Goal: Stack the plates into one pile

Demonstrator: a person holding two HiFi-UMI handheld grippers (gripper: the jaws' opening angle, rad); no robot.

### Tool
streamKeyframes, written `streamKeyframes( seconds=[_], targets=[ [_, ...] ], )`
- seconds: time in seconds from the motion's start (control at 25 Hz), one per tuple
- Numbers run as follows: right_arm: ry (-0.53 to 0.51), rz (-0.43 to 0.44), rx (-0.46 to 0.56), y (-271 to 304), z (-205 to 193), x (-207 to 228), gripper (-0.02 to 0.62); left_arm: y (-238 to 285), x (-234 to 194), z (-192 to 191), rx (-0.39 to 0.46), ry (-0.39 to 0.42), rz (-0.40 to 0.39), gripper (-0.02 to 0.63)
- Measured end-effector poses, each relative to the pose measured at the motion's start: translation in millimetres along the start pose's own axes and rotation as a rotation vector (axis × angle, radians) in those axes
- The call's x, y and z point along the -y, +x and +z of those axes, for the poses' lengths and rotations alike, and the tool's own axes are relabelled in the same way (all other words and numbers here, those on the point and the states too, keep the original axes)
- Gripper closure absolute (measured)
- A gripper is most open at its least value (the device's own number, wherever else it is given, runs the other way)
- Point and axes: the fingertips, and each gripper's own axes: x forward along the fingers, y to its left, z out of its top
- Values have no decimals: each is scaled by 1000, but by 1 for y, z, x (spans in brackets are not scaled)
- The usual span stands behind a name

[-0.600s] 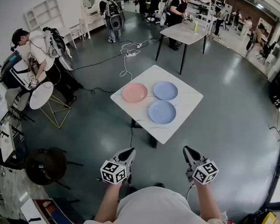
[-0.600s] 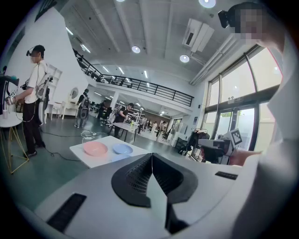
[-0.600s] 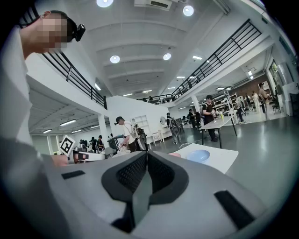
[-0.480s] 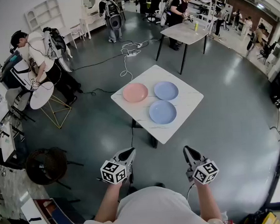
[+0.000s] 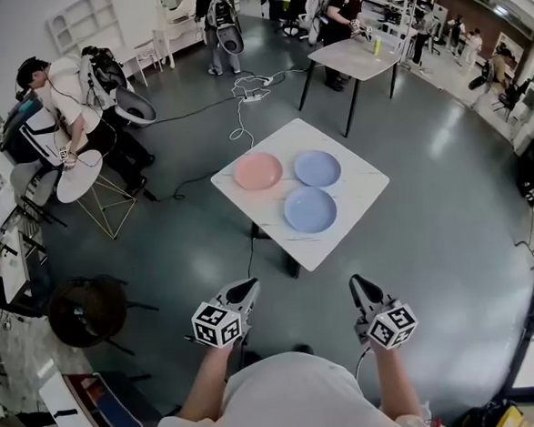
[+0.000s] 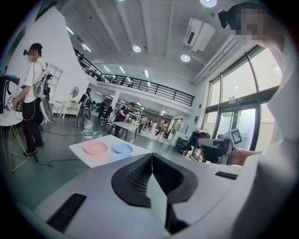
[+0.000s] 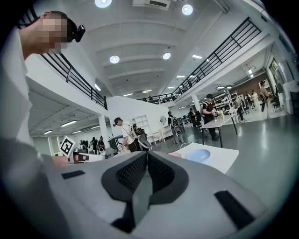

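Three plates lie flat and unstacked on a white square table (image 5: 351,222): one pink plate (image 5: 258,170) and two blue ones. The far blue plate (image 5: 317,168) sits just beside the pink one, and the near blue plate (image 5: 310,209) lies close in front of both. The left gripper (image 5: 248,288) and the right gripper (image 5: 355,287) hang over the grey floor, well apart from the table and pointing toward it. Each gripper's own view shows its two jaws pressed together with nothing between them. The print that shows is a black-and-white square pattern on the left marker cube (image 5: 216,325) and the right marker cube (image 5: 391,326), one cube per gripper. A second table (image 5: 352,58) stands farther back.
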Motion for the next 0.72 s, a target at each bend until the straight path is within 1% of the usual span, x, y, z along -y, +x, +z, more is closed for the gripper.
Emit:
streamKeyframes(
  seconds=[0.2, 0.32, 0.72],
  targets=[
    [17, 18, -7, -2, -1, 6, 566, 1, 4, 0, -2, -3, 17, 592],
    [21, 19, -18, -5, -5, 15, 566, 8, 6, -7, -10, -7, 30, 592],
    [32, 45, -55, -21, -13, 65, 565, 28, 20, -34, -7, -53, 109, 592]
  ],
)
